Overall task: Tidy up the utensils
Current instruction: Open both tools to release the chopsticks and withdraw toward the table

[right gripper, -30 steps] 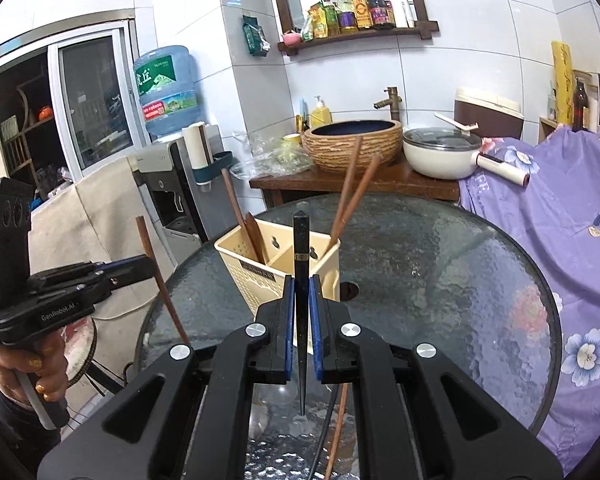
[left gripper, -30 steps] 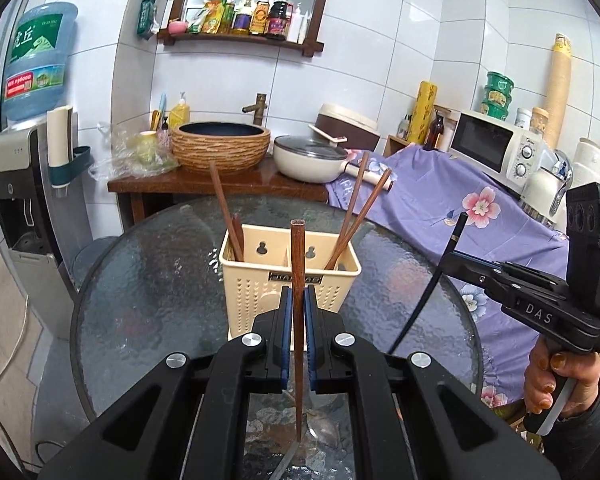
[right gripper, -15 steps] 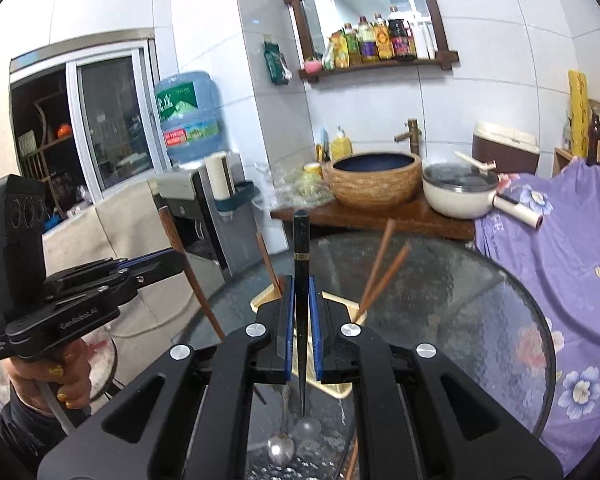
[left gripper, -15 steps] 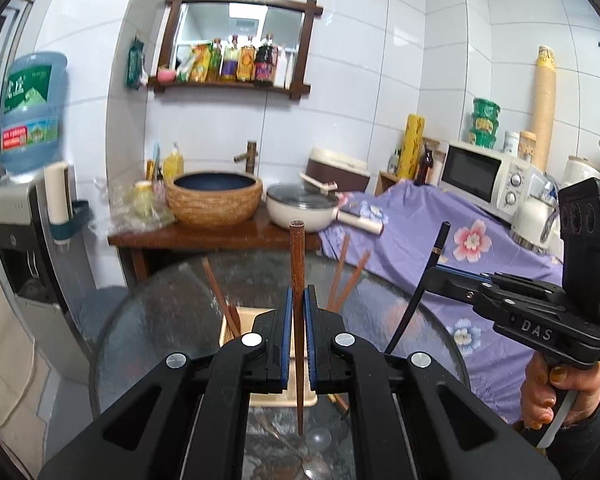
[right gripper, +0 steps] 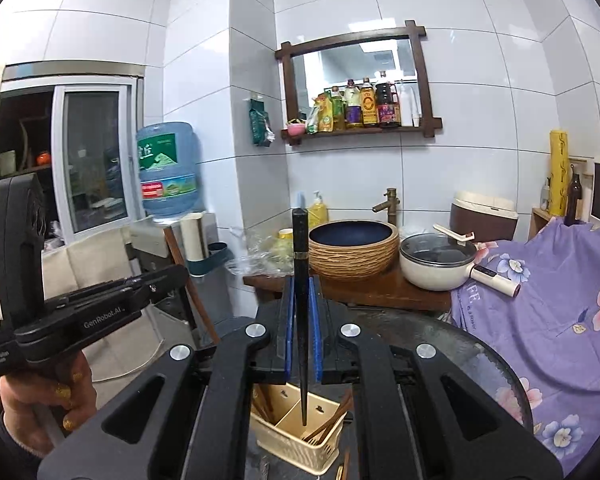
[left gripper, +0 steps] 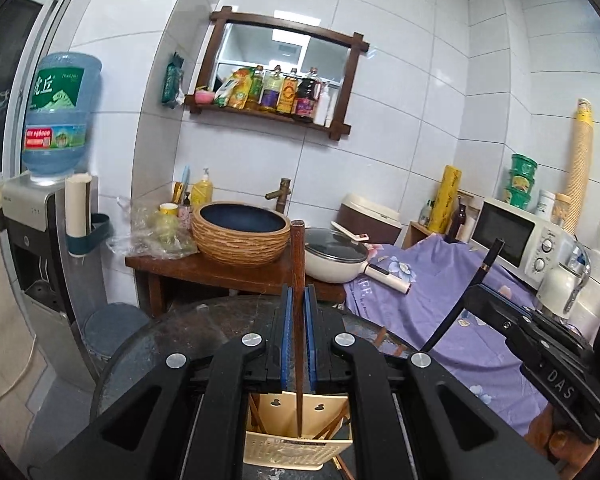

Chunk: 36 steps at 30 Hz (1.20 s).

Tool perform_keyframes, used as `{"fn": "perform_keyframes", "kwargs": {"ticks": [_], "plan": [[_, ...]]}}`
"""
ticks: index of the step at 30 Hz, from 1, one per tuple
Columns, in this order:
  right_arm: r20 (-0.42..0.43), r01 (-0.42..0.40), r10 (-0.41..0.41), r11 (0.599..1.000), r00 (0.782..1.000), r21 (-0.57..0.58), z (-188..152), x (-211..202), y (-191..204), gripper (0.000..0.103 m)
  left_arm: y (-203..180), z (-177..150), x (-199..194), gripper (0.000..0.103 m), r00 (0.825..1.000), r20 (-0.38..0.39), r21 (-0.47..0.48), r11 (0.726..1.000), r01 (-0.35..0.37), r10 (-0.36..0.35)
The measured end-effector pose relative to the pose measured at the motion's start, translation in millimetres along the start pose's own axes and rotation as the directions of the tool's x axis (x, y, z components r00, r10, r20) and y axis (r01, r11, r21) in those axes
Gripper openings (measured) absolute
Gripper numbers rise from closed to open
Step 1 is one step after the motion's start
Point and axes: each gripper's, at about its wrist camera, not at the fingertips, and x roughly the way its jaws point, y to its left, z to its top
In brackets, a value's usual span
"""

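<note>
The left gripper (left gripper: 296, 336) is holding a brown chopstick (left gripper: 297, 280) upright, its jaws clamped on the stick's middle between the blue pads (left gripper: 286, 336). The right gripper (right gripper: 302, 332) is doing the same with a black chopstick (right gripper: 300, 264), its jaws pressing on it from both sides.

Both sticks are hanging above a cream utensil basket (left gripper: 288, 444) that is standing on the round glass bench (left gripper: 172, 332). In the left wrist view the brown stick's lower tip is showing in front of the basket's back wall; whether it is inside or above cannot be told. The right wrist view is showing the basket (right gripper: 296, 436) more from the side, so its middle divider and two compartments are visible, with brown chopsticks (right gripper: 332, 416) leaning in the right one and more in the left. The black stick's tip is lining up near the divider.

Each view is also catching the other gripper: the left view is showing the right one (left gripper: 540, 356) with the black stick slanting, and a hand (left gripper: 556, 436) below it; the right view is showing the left one (right gripper: 100, 308) and its hand (right gripper: 48, 396).
</note>
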Motion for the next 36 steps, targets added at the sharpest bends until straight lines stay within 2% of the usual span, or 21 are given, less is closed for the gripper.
{"fn": "perform_keyframes", "kwargs": {"ticks": [5, 16, 24, 29, 31, 32, 33, 34, 36], "plan": [[-0.062, 0.012, -0.011, 1.000, 0.998, 0.015, -28.9, 33.0, -4.4, 0.008, 11.2, -20.5, 23.9, 0.006, 0.999, -0.016, -0.035, 0.999, -0.028, 0.027], [-0.186, 0.014, 0.001, 0.997, 0.983, 0.081, -93.0, 71.5, -18.9, 0.008, 21.2, -70.4, 53.7, 0.006, 0.991, -0.110, 0.011, 0.998, -0.070, 0.071], [-0.196, 0.028, -0.018, 0.998, 0.981, 0.050, -108.1, 75.1, -15.9, 0.008, 29.3, -95.9, 70.2, 0.006, 0.982, -0.175, 0.015, 0.997, -0.071, 0.073], [-0.190, 0.035, -0.023, 0.998, 0.981, 0.057, -108.8, 74.9, -17.8, 0.008, 29.3, -101.6, 71.0, 0.006, 0.982, -0.170, 0.030, 0.997, -0.073, 0.077], [-0.188, 0.042, -0.031, 0.997, 0.982, 0.057, -109.2, 73.7, -19.2, 0.014, 28.5, -102.9, 72.0, 0.006, 0.981, -0.182, 0.031, 0.997, -0.065, 0.070], [-0.187, 0.043, -0.031, 0.997, 0.982, 0.059, -109.6, 73.4, -20.1, 0.030, 28.5, -103.9, 71.9, 0.006, 0.980, -0.188, 0.030, 0.998, -0.058, 0.063], [-0.182, 0.046, -0.033, 0.997, 0.983, 0.066, -110.4, 71.4, -20.8, 0.056, 27.7, -104.5, 72.1, 0.009, 0.980, -0.190, 0.034, 0.998, -0.059, 0.064], [-0.165, 0.052, -0.039, 0.996, 0.986, 0.075, -110.0, 68.2, -22.0, 0.064, 26.9, -105.2, 71.5, 0.011, 0.980, -0.189, 0.038, 0.997, -0.061, 0.067], [-0.133, 0.063, -0.052, 0.995, 0.990, 0.081, -110.1, 61.0, -23.8, 0.065, 27.2, -107.2, 67.9, 0.029, 0.981, -0.182, 0.041, 0.997, -0.060, 0.067]]}}
